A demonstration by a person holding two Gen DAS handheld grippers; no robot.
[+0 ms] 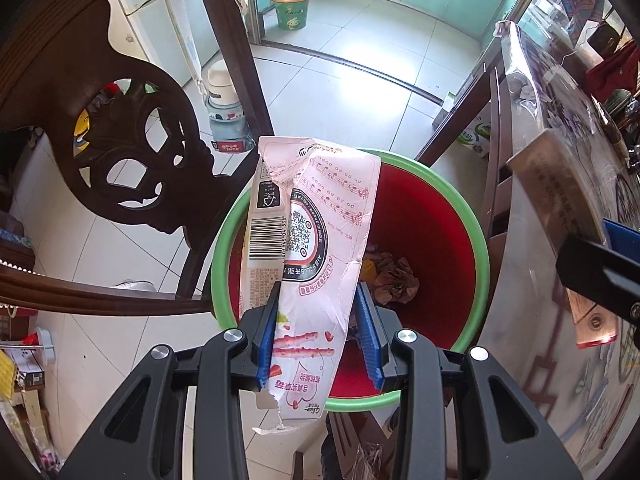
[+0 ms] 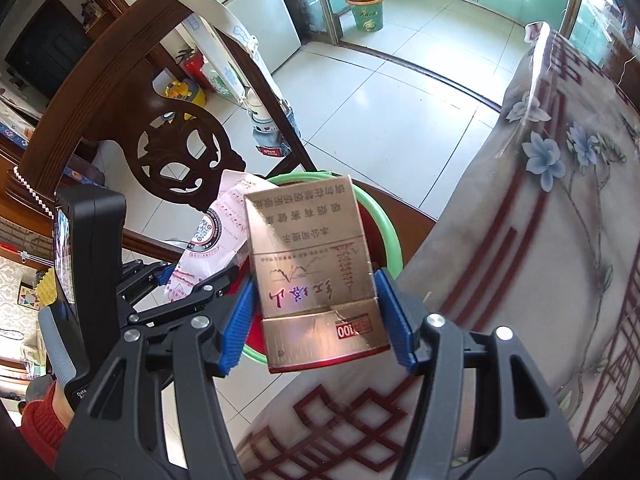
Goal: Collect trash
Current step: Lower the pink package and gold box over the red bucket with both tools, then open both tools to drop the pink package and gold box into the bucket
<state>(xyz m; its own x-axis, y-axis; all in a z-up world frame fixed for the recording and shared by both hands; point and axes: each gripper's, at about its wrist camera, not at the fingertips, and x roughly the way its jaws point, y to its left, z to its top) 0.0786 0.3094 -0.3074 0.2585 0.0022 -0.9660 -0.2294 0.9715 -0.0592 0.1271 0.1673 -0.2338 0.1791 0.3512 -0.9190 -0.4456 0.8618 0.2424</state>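
My left gripper (image 1: 319, 292) is shut on a flattened pink snack carton (image 1: 316, 216), which stands up between the blue pads. It hangs over a red bin with a green rim (image 1: 476, 224); crumpled paper (image 1: 394, 276) lies at the bin's bottom. My right gripper (image 2: 314, 280) is shut on a gold cigarette pack (image 2: 312, 248), held by its sides above the bin's rim (image 2: 384, 224) and the table's edge. In the right wrist view the left gripper (image 2: 192, 280) and the pink carton (image 2: 216, 232) show to the left. The pack (image 1: 556, 188) appears at the right of the left wrist view.
A carved dark wooden chair (image 1: 132, 140) stands just left of the bin. A table under a floral plastic cloth (image 2: 520, 280) rises on the right. A second green bin (image 1: 290, 8) sits far off on the tiled floor. A red sleeve (image 2: 40, 420) shows at lower left.
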